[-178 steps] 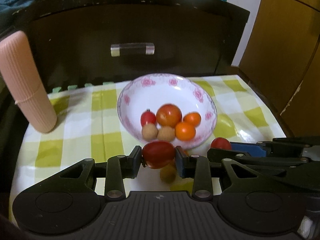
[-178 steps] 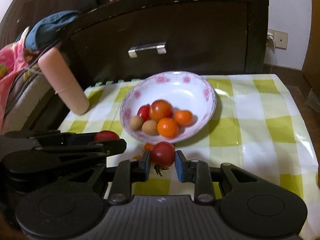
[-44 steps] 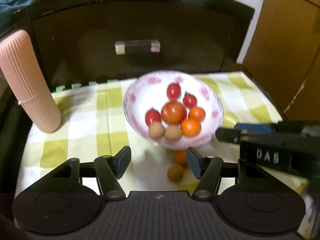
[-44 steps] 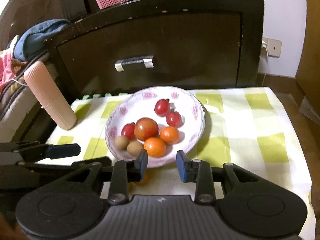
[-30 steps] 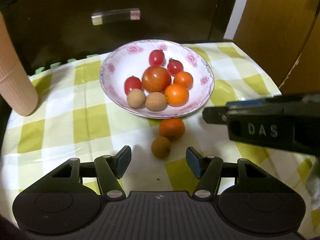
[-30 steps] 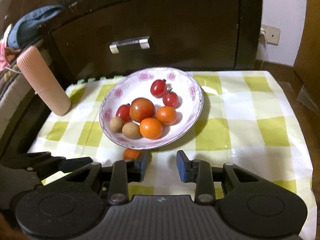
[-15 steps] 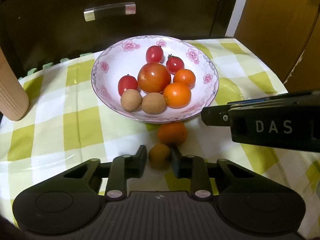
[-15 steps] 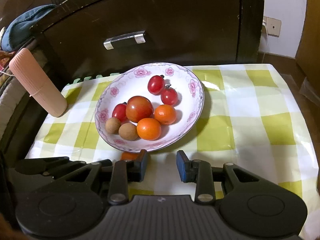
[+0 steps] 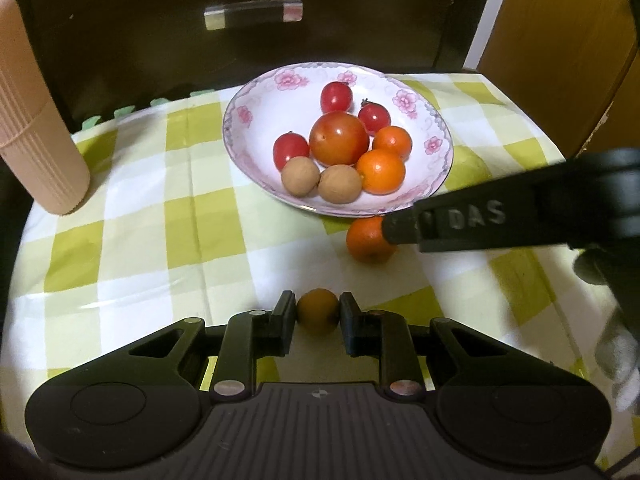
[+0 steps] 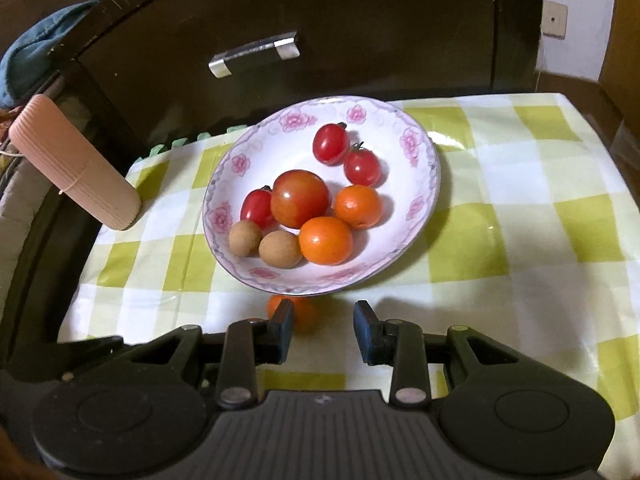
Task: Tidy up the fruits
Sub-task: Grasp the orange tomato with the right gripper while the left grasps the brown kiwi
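Right, left gripper [image 9: 318, 314] is clamped on a brown longan [image 9: 317, 310], pads on both its sides, near the front edge of the checked tablecloth [image 9: 132, 216]; whether it's lifted off the cloth is hard to tell. Right gripper [image 10: 323, 322] is spread wide with nothing in it, lined up on the loose small orange [image 10: 294, 312] just in front of the floral bowl [image 10: 416, 196], probably its next pick. The bowl, mid-cloth, holds tomatoes, oranges and two longans. A pink ribbed cup [image 9: 32, 136] sits at the left edge.
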Motion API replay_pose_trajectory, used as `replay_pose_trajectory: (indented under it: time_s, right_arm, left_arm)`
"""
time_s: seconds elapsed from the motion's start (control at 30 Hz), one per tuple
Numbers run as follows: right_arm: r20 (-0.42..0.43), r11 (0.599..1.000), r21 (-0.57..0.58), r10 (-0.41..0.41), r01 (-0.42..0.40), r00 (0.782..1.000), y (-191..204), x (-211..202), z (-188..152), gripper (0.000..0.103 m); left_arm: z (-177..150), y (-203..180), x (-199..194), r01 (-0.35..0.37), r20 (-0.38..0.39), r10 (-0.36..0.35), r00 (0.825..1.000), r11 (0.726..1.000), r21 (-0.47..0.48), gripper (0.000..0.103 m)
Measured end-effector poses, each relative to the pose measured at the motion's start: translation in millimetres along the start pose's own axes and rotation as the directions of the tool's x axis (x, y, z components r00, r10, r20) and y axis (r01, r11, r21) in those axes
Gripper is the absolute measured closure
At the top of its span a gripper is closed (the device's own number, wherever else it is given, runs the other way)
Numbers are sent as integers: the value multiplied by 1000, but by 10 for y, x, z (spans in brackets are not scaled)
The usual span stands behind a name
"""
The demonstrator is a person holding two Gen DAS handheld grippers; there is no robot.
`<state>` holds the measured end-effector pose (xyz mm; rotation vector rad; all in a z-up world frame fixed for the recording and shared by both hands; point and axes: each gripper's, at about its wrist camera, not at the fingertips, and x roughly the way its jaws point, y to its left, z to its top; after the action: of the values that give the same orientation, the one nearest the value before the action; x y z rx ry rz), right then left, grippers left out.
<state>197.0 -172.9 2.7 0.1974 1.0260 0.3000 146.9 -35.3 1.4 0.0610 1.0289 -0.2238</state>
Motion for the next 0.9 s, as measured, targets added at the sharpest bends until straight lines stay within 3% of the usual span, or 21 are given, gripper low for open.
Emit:
replay_pose_trajectory:
  time_s: [0.13,0.53,0.67,0.9]
  right_arm:
    - [-33,1000,2,-3,3,999,89,80,61,59]
    - [-107,999,-40,-17,13,994,334,303,164,58]
    - [-133,998,-62,-20,12,991,405,388,168,70]
    - [-170,989,-147,-42,17,985,456,411,182,72]
  left_arm:
    - [-6,27,6,13,-13,-13,1000,1000,-12,72]
    - [-27,115,-15,27,-37,-29,999,999,-44,70]
    - [-23,147,-11,31,-46,-33,998,998,-52,67]
    - [-15,135,18,29,-57,-31,998,999,-36,66]
